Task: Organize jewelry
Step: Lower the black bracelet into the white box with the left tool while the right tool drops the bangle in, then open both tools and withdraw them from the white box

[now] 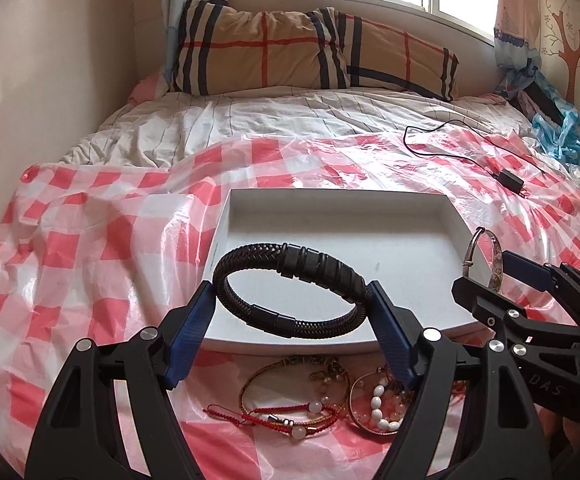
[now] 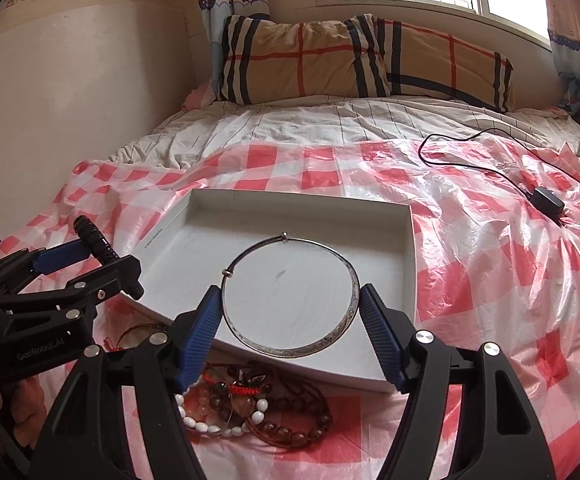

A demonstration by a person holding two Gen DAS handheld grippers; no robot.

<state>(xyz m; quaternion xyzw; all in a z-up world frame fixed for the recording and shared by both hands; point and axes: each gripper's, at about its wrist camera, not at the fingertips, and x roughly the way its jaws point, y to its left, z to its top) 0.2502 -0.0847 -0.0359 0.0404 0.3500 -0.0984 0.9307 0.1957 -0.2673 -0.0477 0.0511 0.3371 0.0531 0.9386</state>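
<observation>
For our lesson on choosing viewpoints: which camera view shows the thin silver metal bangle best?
The right wrist view: the thin silver metal bangle appears there as a full ring, face-on, between the right hand-held gripper pads above the white tray. The left wrist view shows it only edge-on at the right, partly hidden.

One white tray [image 2: 405, 264], one black braided bracelet [image 1: 290, 288], one silver bangle [image 2: 290, 296], two pillows [image 1: 313, 52], one charger [image 2: 547, 202].

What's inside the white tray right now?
Nothing visible lies in the white tray; its floor looks bare. The black braided bracelet and silver bangle are held above its near part, hiding some floor.
</observation>
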